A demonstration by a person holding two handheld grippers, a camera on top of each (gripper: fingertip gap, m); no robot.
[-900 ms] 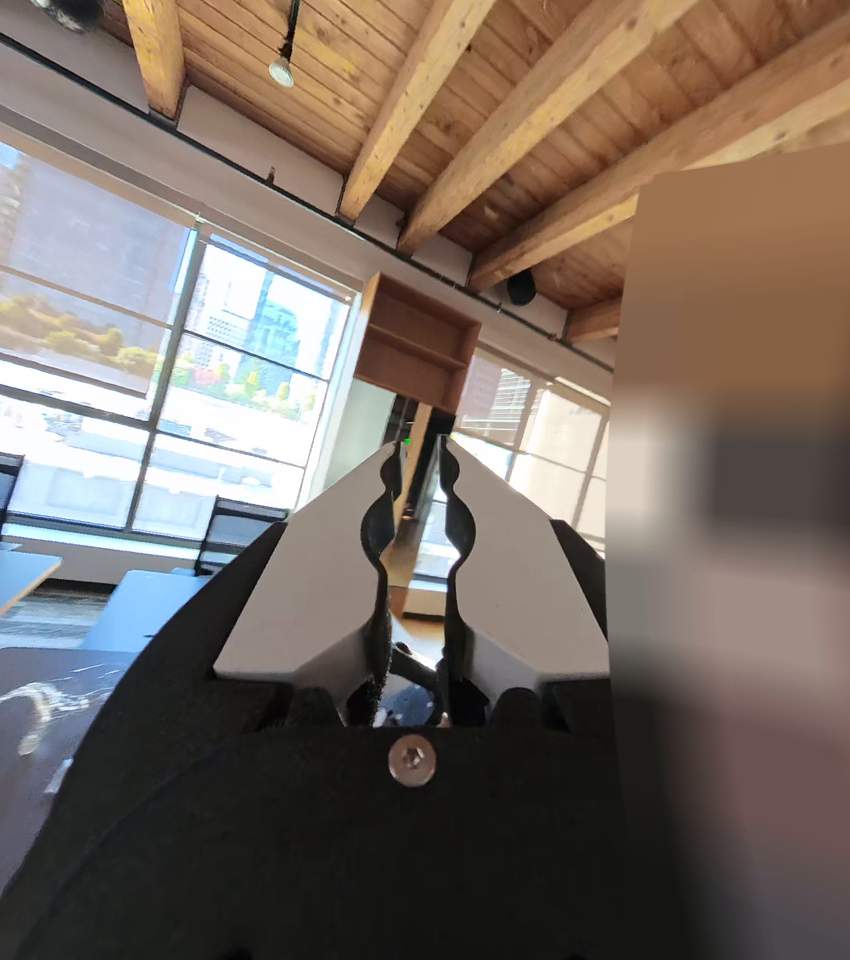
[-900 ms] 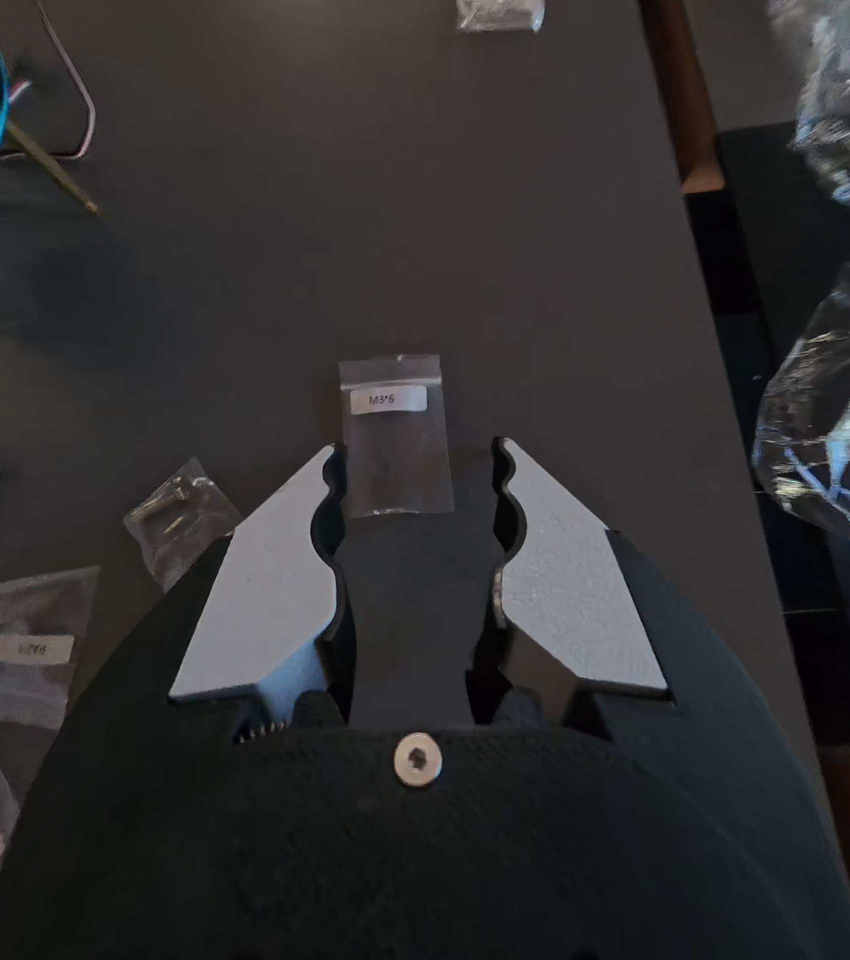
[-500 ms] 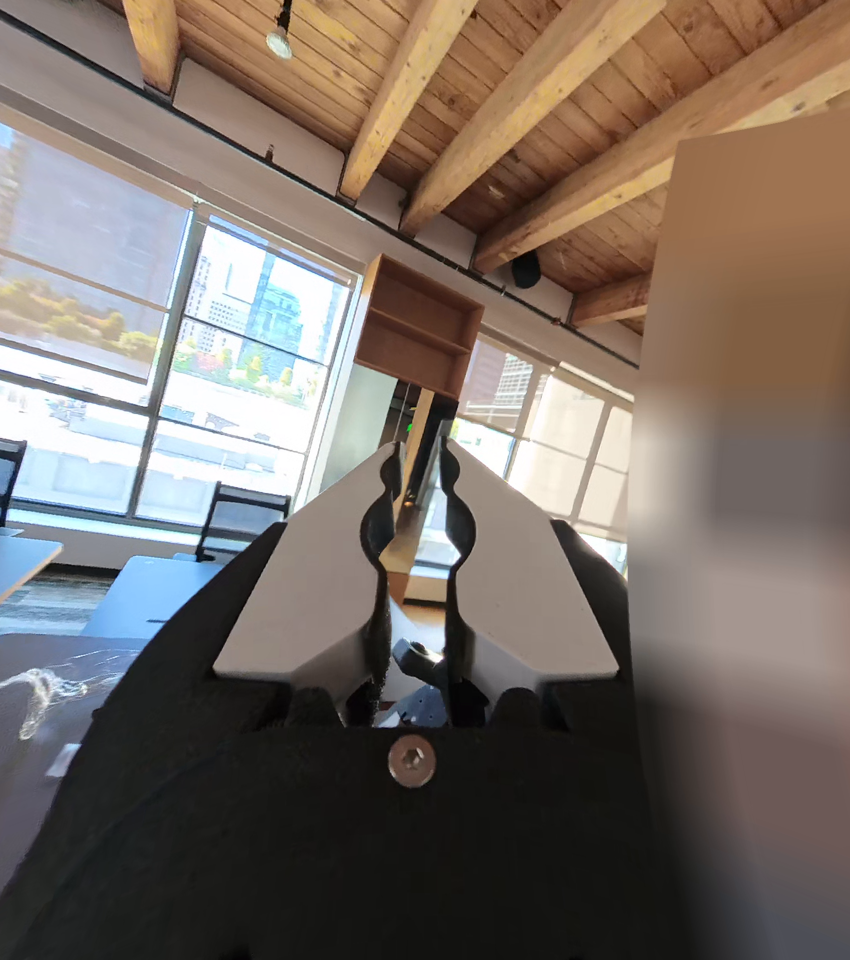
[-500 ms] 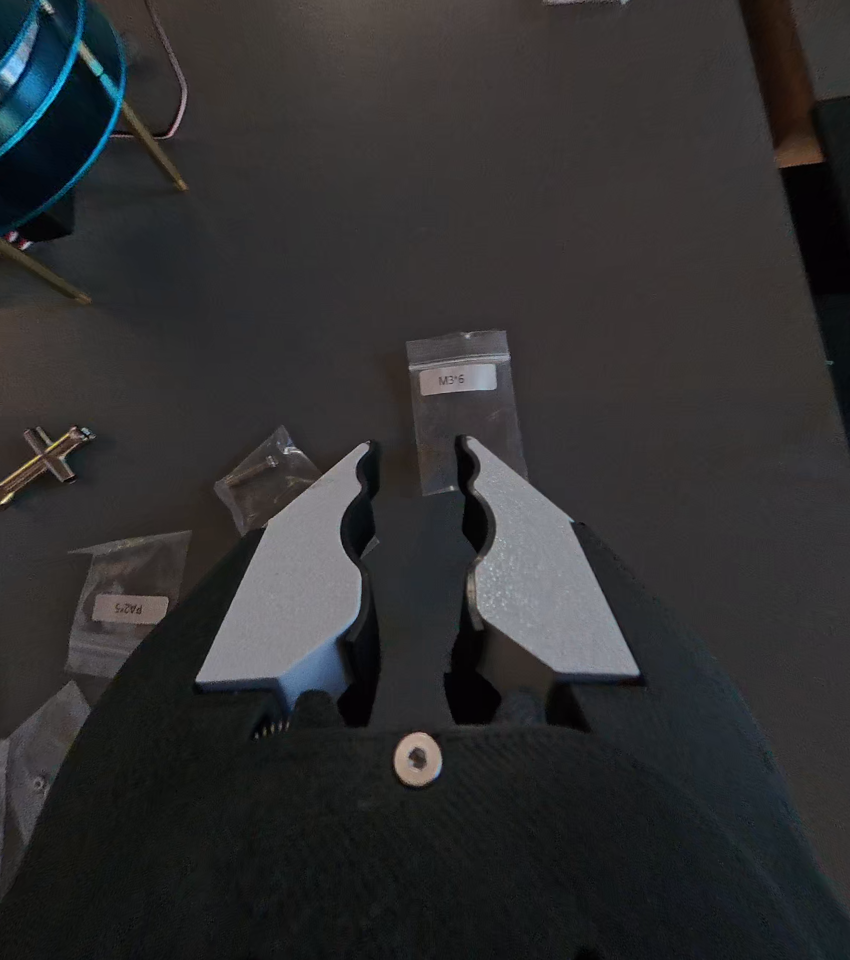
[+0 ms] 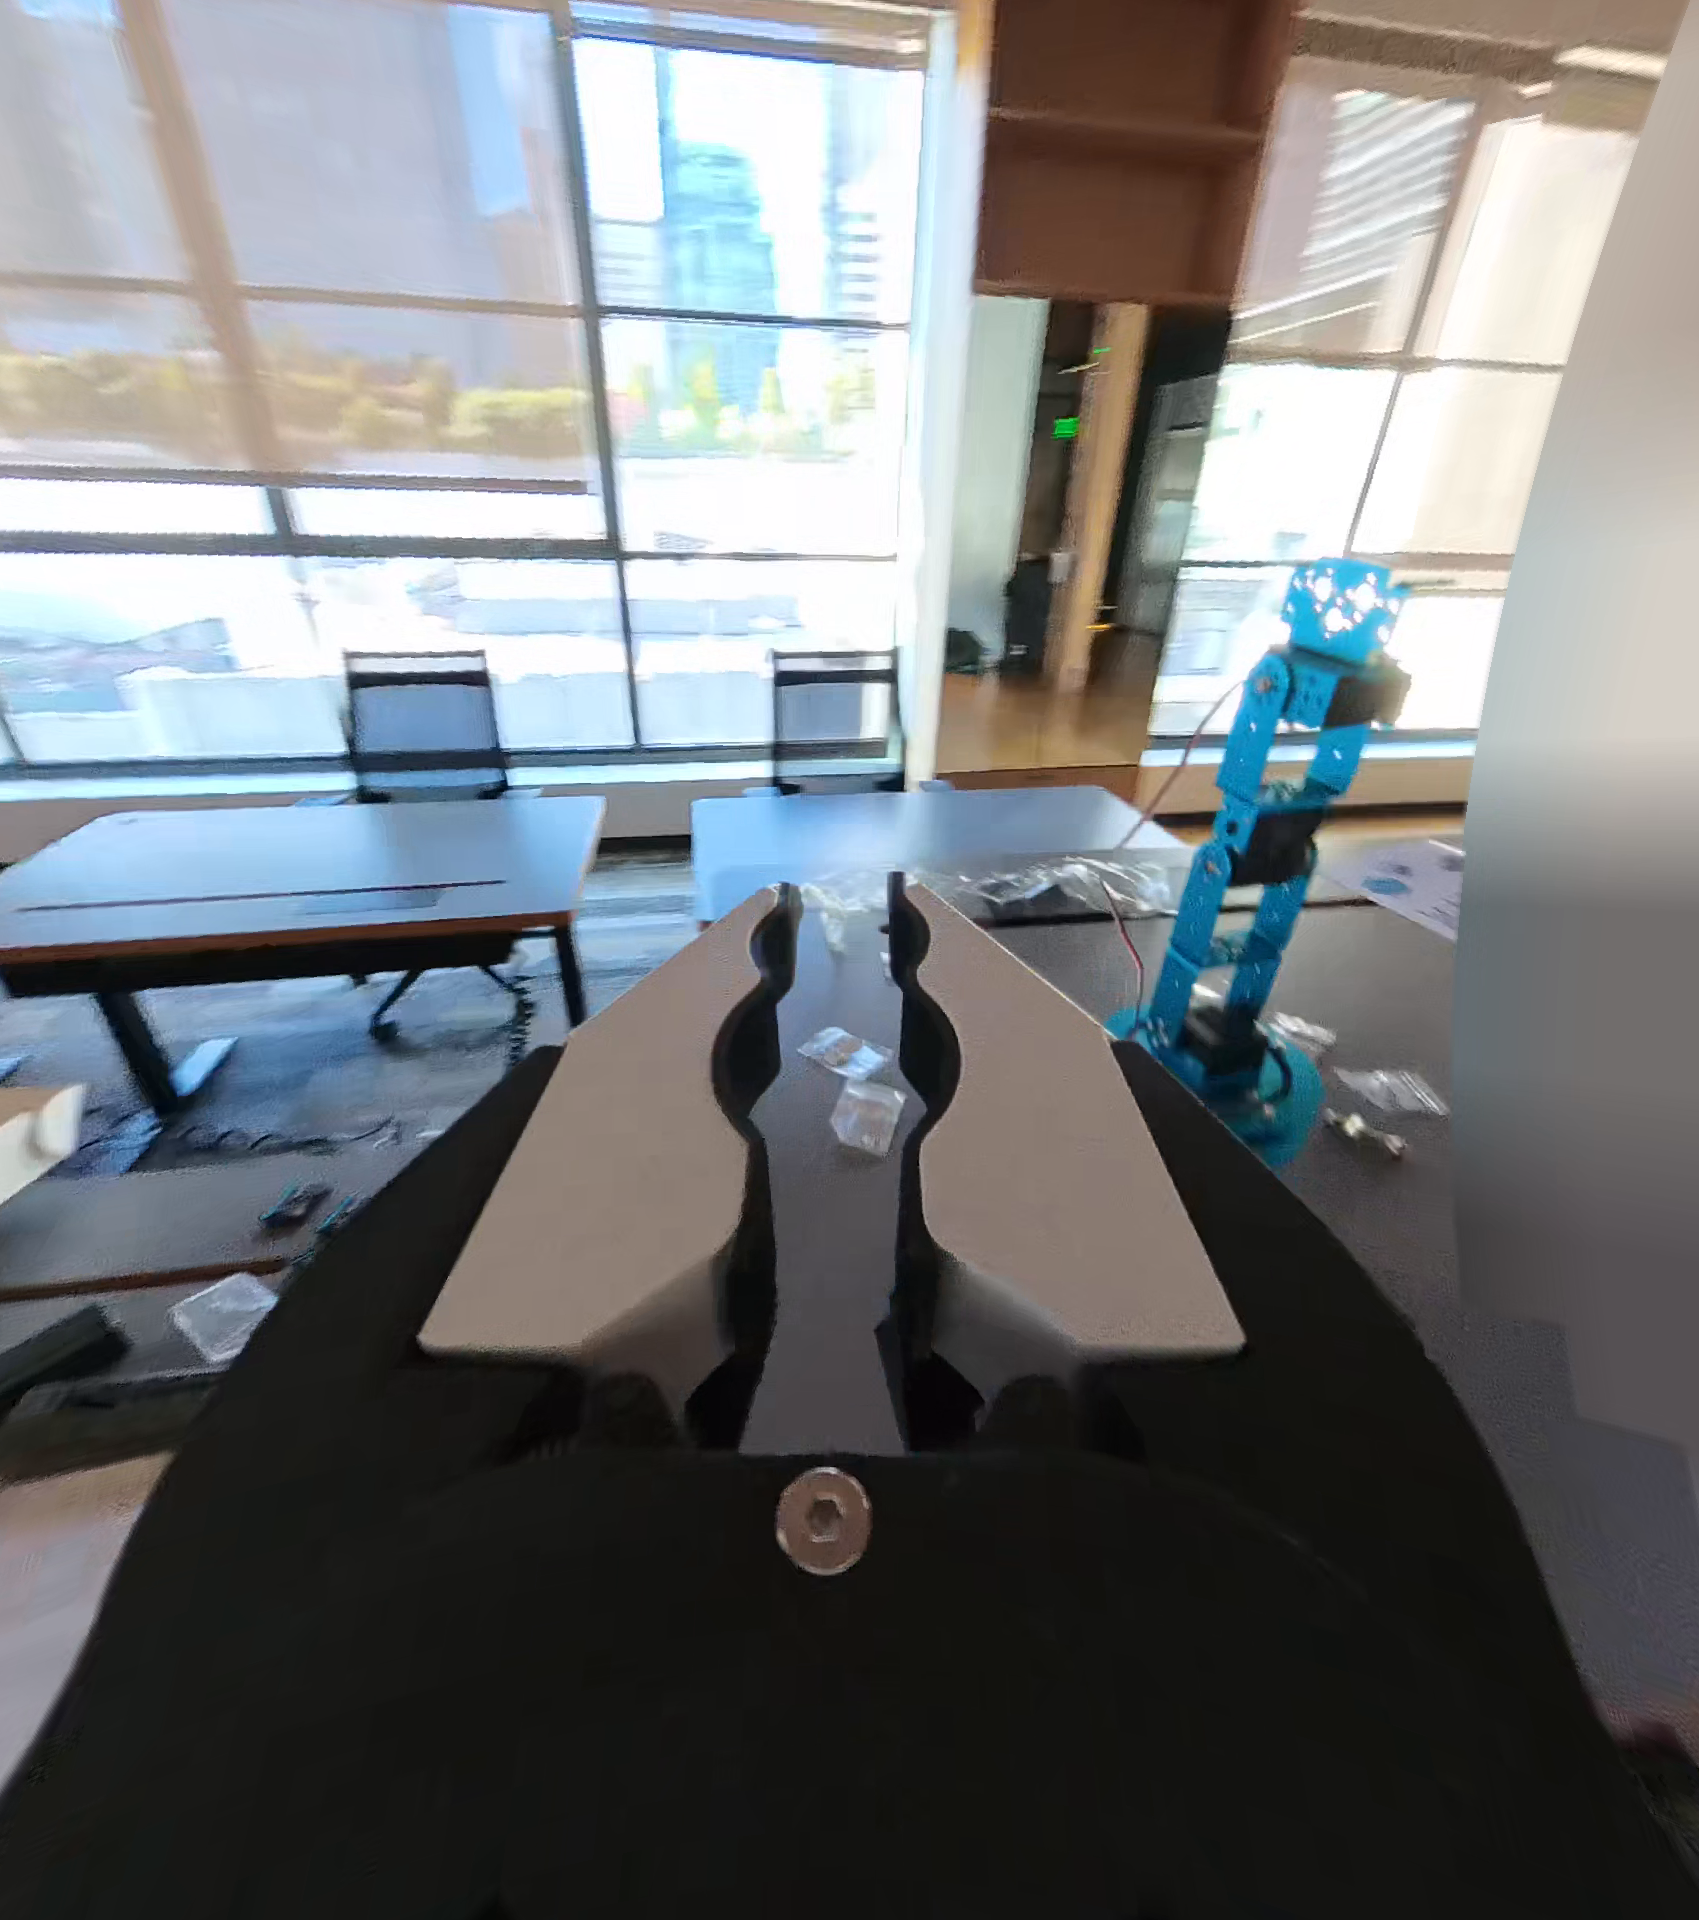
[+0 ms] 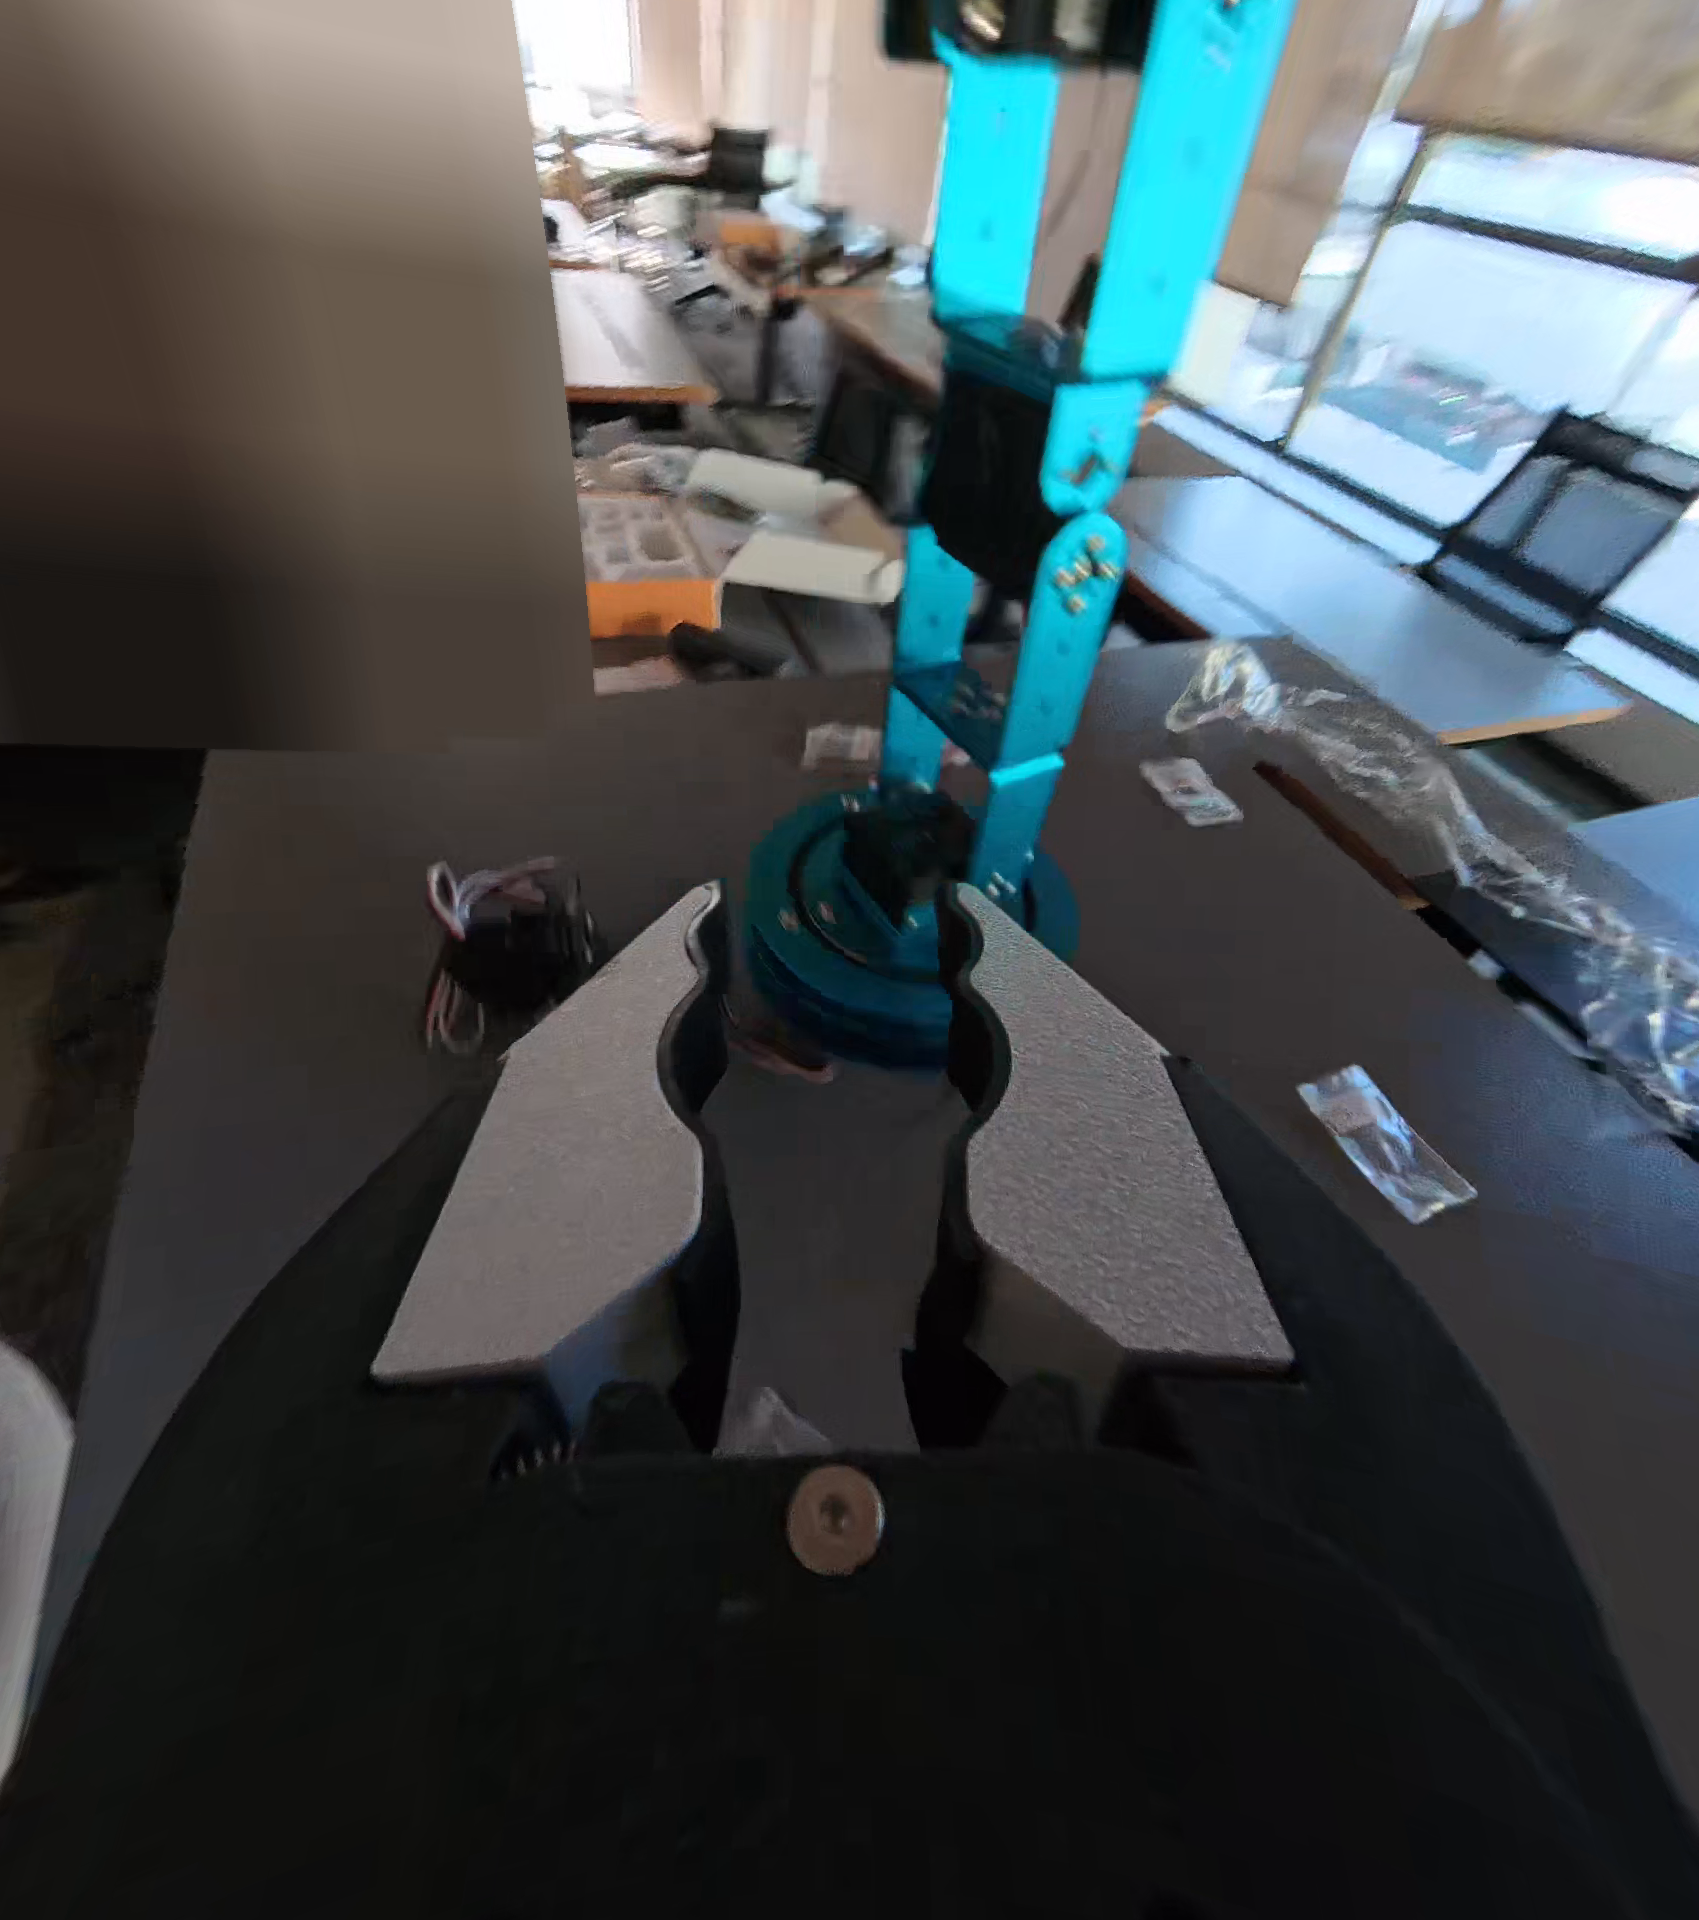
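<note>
A blue metal robot-arm kit (image 6: 1016, 520) stands upright on a round blue base (image 6: 907, 966) on the dark table (image 6: 1292, 1507). My right gripper (image 6: 834, 899) is open and empty, low over the table and pointing at the base, which lies just beyond its fingertips. My left gripper (image 5: 840, 888) is empty, its jaws a narrow gap apart, held above the table. The blue arm (image 5: 1250, 914) stands to its right, and small clear bags (image 5: 860, 1101) lie on the table beyond its tips.
A black servo with coiled wires (image 6: 512, 935) lies left of the base. Small clear bags (image 6: 1385, 1153) and crumpled clear plastic wrap (image 6: 1551, 883) lie to the right, near the table's edge. Other desks (image 5: 284, 883) and chairs (image 5: 424, 727) stand by the windows. The tips of one gripper are about 35 centimetres away from the tips of the other.
The left view has tilted down from the ceiling to the table. The right gripper has swung up from the labelled bag to face the blue arm, and its jaws have narrowed, then widened a little.
</note>
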